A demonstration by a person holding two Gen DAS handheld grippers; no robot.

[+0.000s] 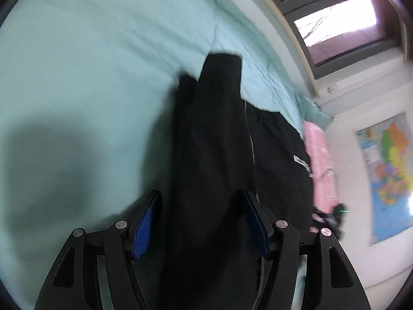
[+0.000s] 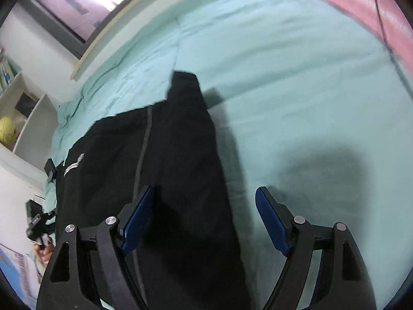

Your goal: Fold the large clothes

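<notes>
Mint-green bedding (image 1: 77, 64) is being covered by a black garment (image 1: 211, 155), laid out with a sleeve folded over. Left gripper (image 1: 202, 222) and right gripper (image 2: 205, 222) are being held apart above it, nothing clamped.

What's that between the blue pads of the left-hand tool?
A fold of the black garment, lying on the green bedsheet, runs between the left gripper's open pads, seen in the left wrist view.

Bed (image 1: 90, 64) under pale teal cover, lightly creased. Dark-framed window (image 1: 335, 23) beyond, bright daylight. White walls. Colourful map poster (image 1: 387, 175) on wall. Pink bedding (image 2: 361, 7) at bed's edge. White shelving (image 2: 28, 118) holding something yellow (image 2: 6, 129).
</notes>
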